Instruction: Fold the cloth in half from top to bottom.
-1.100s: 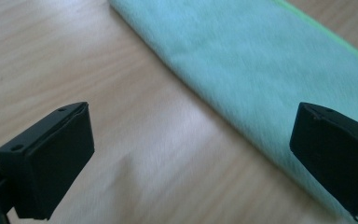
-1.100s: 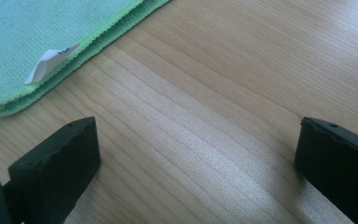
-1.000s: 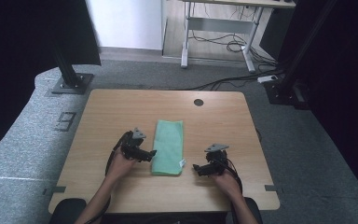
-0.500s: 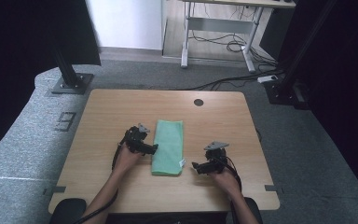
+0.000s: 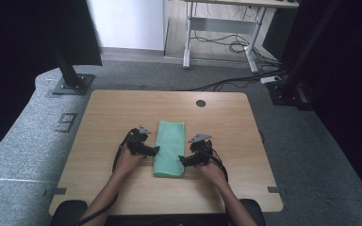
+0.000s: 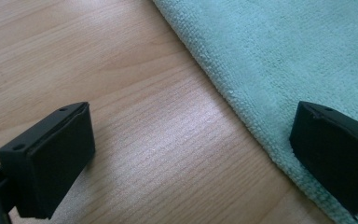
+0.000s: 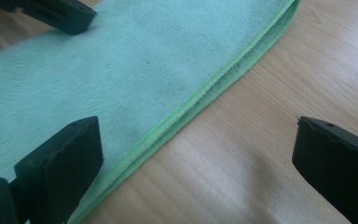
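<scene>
A folded green towel [image 5: 169, 148] lies flat on the wooden counter [image 5: 108, 113], a little toward 6 o'clock from the counter's middle, its long sides running from 12 to 6 o'clock. The left gripper [image 5: 152, 150] sits at the towel's 9 o'clock edge, and in the left gripper view [image 6: 191, 154] its jaws stand wide apart, one over bare wood and the other over the terry edge of the towel [image 6: 279, 60], with nothing between them clamped. The right gripper [image 5: 184, 160] sits at the towel's 3 o'clock edge, nearer the 6 o'clock end. In the right gripper view [image 7: 193, 158] its jaws are likewise spread wide, straddling the stitched, layered edge of the towel [image 7: 98, 88]: one jaw is above the cloth, the other above the counter [image 7: 270, 84]. The tip of the left gripper [image 7: 60, 14] shows at 11 o'clock in that view, at the towel's far side. A round cable hole [image 5: 201, 103] sits in the counter near 12 o'clock, well apart from the towel.
</scene>
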{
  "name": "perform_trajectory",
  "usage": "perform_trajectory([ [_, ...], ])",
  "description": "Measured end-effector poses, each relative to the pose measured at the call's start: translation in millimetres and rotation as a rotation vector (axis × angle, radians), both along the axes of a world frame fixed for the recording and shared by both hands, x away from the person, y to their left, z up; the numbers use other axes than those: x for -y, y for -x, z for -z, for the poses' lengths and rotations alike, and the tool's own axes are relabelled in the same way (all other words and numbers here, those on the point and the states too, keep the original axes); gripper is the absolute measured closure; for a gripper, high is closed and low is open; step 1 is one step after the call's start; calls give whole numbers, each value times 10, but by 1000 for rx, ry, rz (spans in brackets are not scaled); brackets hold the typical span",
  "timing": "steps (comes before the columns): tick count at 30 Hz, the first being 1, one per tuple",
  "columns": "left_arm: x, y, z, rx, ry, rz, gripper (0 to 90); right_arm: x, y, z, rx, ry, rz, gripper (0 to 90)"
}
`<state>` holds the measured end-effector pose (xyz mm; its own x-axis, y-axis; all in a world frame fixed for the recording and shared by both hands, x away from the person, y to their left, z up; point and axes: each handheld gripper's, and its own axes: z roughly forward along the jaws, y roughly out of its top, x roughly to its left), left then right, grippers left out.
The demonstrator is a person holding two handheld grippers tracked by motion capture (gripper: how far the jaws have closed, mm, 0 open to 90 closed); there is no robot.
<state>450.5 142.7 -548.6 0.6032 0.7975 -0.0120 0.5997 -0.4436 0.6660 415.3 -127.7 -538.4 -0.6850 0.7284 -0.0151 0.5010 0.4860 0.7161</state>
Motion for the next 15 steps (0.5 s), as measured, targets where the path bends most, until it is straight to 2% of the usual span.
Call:
perform_trajectory([
  [4, 1, 19, 1, 10, -2, 3, 12, -55, -71, 105, -18, 33, 3, 16],
  [6, -7, 37, -1, 6, -1, 7, 12, -42, -67, 119, -25, 16, 11, 22],
  [15, -50, 244, -7, -9, -3, 51, 12, -32, 133, 117, -40, 17, -9, 27],
])
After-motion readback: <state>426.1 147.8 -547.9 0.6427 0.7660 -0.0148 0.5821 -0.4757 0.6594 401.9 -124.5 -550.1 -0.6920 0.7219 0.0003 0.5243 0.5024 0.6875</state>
